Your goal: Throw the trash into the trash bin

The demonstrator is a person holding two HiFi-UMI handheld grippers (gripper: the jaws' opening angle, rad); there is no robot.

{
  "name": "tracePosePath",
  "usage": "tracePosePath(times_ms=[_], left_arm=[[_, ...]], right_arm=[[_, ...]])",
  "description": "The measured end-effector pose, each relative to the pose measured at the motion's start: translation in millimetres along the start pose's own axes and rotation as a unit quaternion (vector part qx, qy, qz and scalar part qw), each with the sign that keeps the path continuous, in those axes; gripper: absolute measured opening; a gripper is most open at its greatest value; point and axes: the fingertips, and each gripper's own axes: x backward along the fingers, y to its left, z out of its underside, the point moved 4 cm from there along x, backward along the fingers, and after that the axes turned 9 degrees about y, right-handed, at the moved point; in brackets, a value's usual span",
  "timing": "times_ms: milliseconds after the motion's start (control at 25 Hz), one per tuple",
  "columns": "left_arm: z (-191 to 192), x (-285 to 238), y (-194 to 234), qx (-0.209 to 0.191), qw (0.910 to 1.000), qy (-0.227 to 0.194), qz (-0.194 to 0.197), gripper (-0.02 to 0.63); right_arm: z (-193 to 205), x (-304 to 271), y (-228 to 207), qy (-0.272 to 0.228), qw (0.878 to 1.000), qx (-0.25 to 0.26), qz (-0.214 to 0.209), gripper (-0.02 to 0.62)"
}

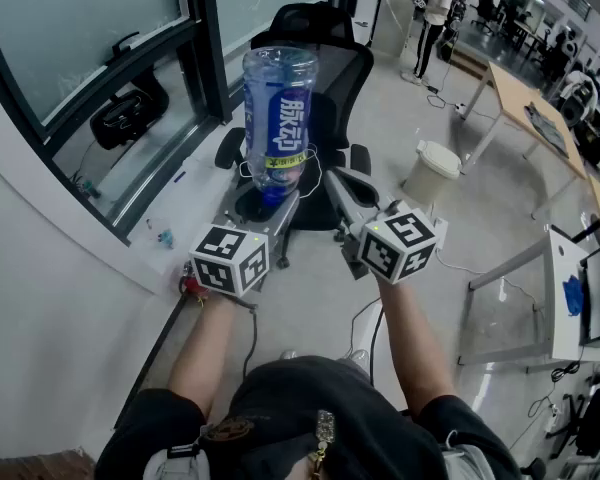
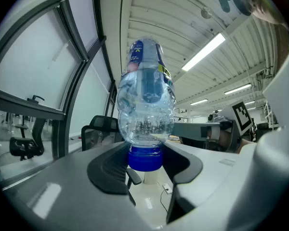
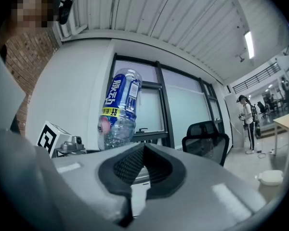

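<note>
A clear plastic bottle point(image 1: 280, 108) with a blue label stands upside down in the air. My left gripper point(image 1: 270, 200) is shut on its blue cap point(image 2: 145, 159). In the left gripper view the bottle point(image 2: 145, 100) rises straight from between the dark pads of the left gripper point(image 2: 144, 161). My right gripper point(image 1: 338, 180) is beside it on the right, shut and holding nothing. In the right gripper view its pads meet at the tip of the right gripper point(image 3: 143, 150), with the bottle point(image 3: 119, 109) off to the left. A white trash bin point(image 1: 432, 168) with a lid stands on the floor ahead to the right, and the bin point(image 3: 269, 177) shows low at the right.
A black office chair point(image 1: 325, 58) stands directly ahead behind the bottle. A glass wall with dark frames point(image 1: 100, 88) runs along the left. A wooden table point(image 1: 525, 103) and a white desk point(image 1: 570, 298) are on the right. A person point(image 1: 435, 18) stands far off.
</note>
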Motion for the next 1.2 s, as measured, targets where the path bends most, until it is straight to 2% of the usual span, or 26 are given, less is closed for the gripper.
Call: tracePosePath(times_ms=[480, 720, 920, 1200], left_arm=[[-1, -8, -1, 0.002, 1.0, 0.0, 0.004, 0.204], [1, -15, -7, -0.003, 0.9998, 0.004, 0.02, 0.206], [8, -36, -24, -0.008, 0.9983, 0.014, 0.056, 0.206], [13, -88, -79, -0.023, 0.99, 0.03, 0.136, 0.205]], right_arm=[[2, 2, -7, -0.003, 1.0, -0.013, 0.005, 0.003], [4, 10, -15, 0.0, 1.0, -0.015, 0.019, 0.003], [12, 32, -35, 0.003, 0.998, -0.026, 0.054, 0.002], [28, 91, -80, 0.005, 0.99, -0.049, 0.135, 0.003]])
